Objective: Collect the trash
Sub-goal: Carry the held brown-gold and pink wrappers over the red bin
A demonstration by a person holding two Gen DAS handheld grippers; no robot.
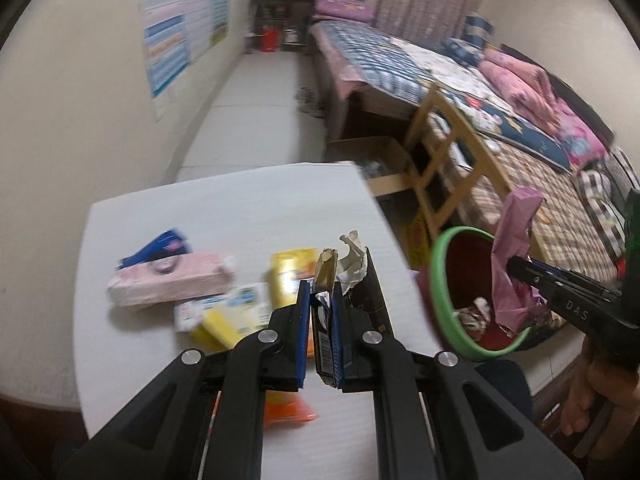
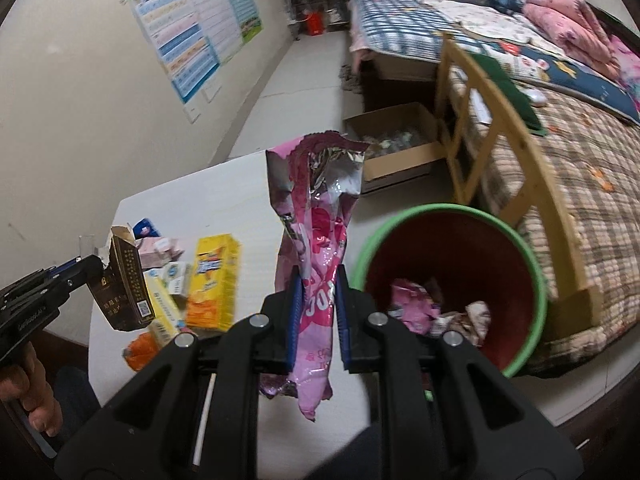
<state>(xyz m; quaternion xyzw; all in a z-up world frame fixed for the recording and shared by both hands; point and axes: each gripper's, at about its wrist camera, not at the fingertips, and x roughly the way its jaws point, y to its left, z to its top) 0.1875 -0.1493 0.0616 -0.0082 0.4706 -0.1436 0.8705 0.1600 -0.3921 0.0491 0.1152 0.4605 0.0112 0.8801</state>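
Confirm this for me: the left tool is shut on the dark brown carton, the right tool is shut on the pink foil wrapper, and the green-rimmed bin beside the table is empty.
Not quite: the green-rimmed bin is not empty. The right wrist view shows crumpled wrappers already lying in it. The rest holds: the left tool is shut on the dark brown carton, and the right tool is shut on the pink foil wrapper.

Both wrist cameras look forward past their jaws, close above the table (image 1: 248, 208), sharing the bin (image 2: 532, 280) and bed (image 1: 400, 64).
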